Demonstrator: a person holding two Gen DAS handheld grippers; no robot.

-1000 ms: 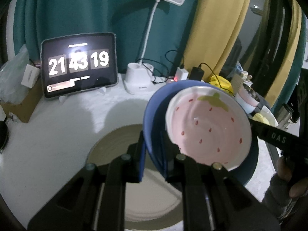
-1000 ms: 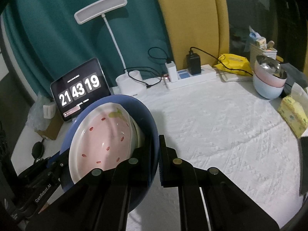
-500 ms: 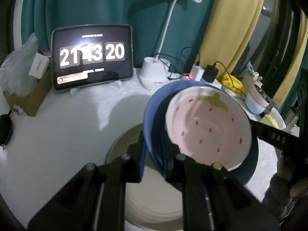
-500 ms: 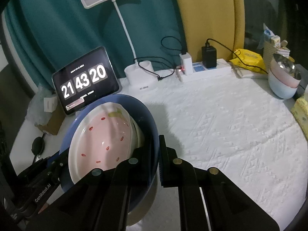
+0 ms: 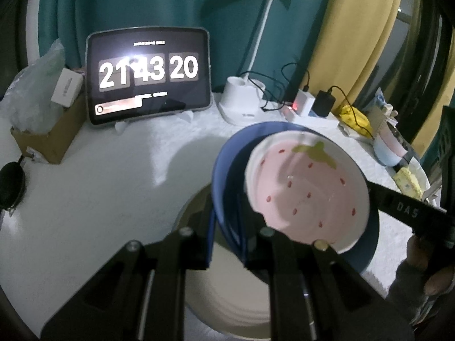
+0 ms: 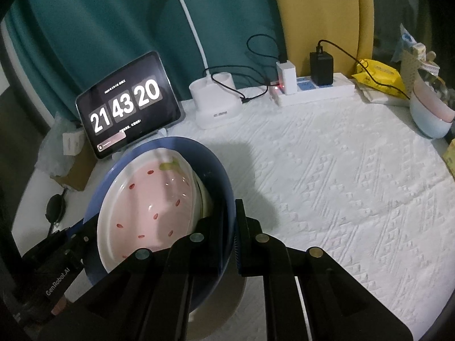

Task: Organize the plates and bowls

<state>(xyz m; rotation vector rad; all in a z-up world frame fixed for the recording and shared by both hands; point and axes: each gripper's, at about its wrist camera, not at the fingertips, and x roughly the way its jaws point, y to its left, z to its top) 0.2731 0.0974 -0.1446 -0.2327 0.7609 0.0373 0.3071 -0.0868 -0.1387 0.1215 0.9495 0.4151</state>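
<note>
A blue plate (image 5: 227, 170) carries a pink strawberry-pattern bowl (image 5: 307, 193). Both grippers hold it above the table. My left gripper (image 5: 227, 236) is shut on the blue plate's left rim. My right gripper (image 6: 230, 236) is shut on its right rim (image 6: 224, 199), with the pink bowl (image 6: 150, 199) inside it. A large white plate (image 5: 236, 292) lies on the table below the held stack, partly hidden by my fingers; a sliver of it shows in the right wrist view (image 6: 224, 309).
At the back stand a tablet clock (image 6: 128, 105), a white desk lamp base (image 6: 216, 105) and a power strip with chargers (image 6: 310, 91). Stacked bowls (image 6: 429, 113) sit at the far right. A cardboard box (image 5: 48, 133) is at the left.
Both grippers have carried the blue plate and pink bowl forward, toward the tablet and lamp, and the white plate now lies lower in the left wrist view. The grips are unchanged.
</note>
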